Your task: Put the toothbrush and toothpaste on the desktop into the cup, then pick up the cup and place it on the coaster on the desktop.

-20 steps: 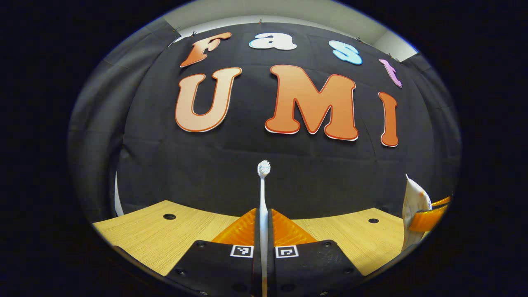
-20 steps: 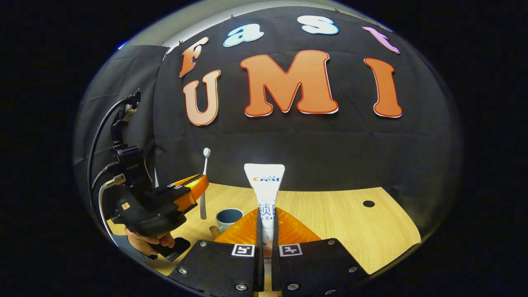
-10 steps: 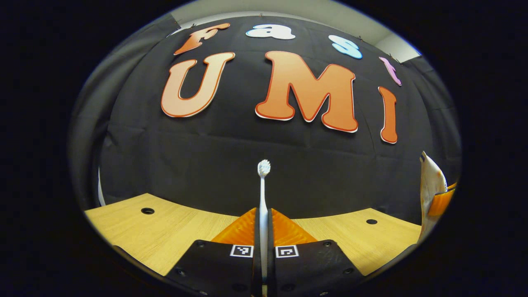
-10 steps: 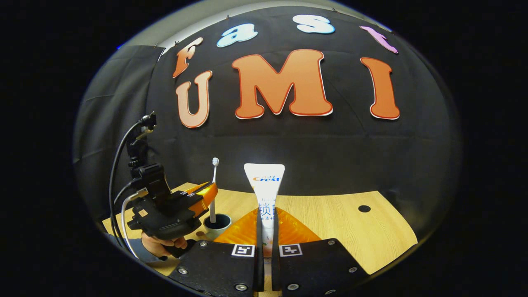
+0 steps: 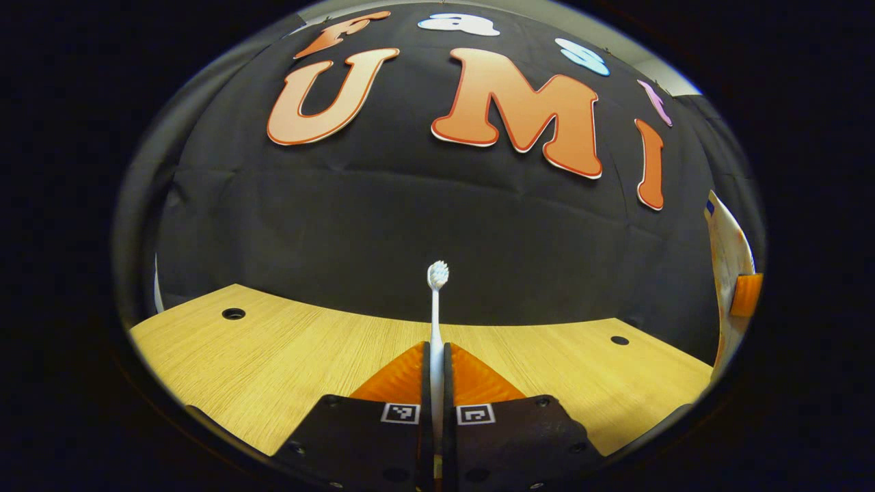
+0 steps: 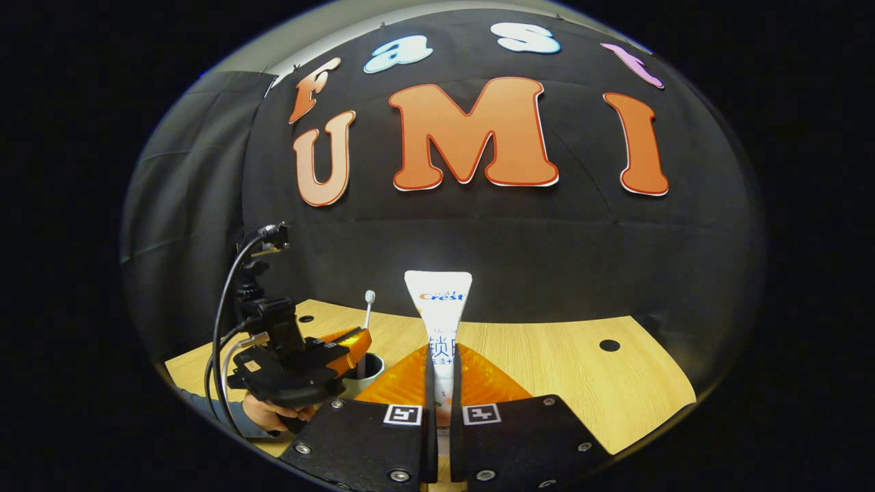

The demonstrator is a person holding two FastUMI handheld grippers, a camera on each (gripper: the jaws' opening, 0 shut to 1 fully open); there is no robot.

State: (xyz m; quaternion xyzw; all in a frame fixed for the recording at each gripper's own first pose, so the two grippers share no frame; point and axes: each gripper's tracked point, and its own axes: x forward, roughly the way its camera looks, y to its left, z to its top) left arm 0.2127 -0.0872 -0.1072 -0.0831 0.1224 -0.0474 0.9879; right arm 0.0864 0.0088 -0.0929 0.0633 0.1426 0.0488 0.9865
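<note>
My left gripper point(image 5: 436, 355) is shut on a white toothbrush point(image 5: 436, 301) that stands upright, bristles up. In the right gripper view the same left gripper point(image 6: 355, 339) holds the toothbrush point(image 6: 368, 311) with its lower end down inside a grey-blue cup point(image 6: 371, 369) on the wooden desktop point(image 6: 560, 369). My right gripper point(image 6: 442, 362) is shut on a white toothpaste tube point(image 6: 438, 307), held upright above the desktop, just right of the cup. The tube point(image 5: 726, 273) also appears at the far right of the left gripper view.
A hand point(image 6: 270, 415) holds the left gripper, with black cables point(image 6: 225, 328) arching above it. The desktop point(image 5: 287, 355) has small round holes point(image 5: 233, 313) near its back corners, one at the right point(image 6: 608, 345). The black booth wall stands right behind the desk.
The left gripper has come down and moved right with the toothbrush, sinking its lower end into the cup. The right gripper has stayed nearly still with the tube.
</note>
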